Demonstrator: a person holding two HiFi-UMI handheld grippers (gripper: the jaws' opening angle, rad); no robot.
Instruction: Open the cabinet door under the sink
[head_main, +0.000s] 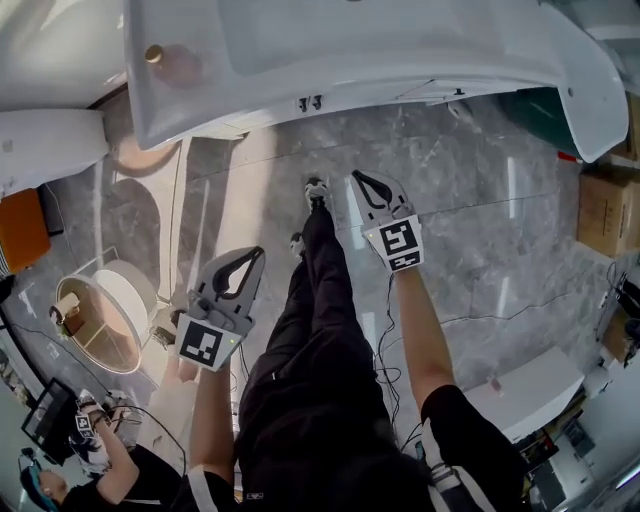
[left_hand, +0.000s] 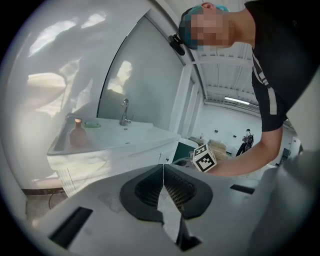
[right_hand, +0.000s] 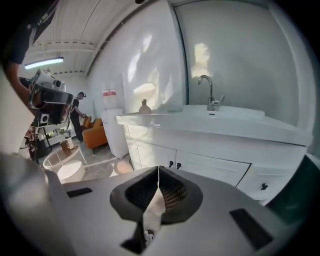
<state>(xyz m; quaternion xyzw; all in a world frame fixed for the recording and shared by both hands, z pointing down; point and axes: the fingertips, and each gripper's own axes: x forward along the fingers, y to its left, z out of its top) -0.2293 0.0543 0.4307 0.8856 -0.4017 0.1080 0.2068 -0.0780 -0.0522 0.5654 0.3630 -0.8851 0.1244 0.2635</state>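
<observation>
The left gripper (left_hand: 163, 167) and right gripper (right_hand: 159, 170) have their jaws pressed together, empty. Ahead of the right jaws, the stiff white flat-panel cabinet door (right_hand: 212, 172) should swing lightly if pinched by its small dark knob (right_hand: 178, 164).

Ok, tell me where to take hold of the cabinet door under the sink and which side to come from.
Grip the small dark knob at the left edge of the cabinet door, beside the neighbouring door's knob. It sticks out from a flat front, so come straight from the front, jaws either side. The right tool faces it but is shut; open it first.
</observation>
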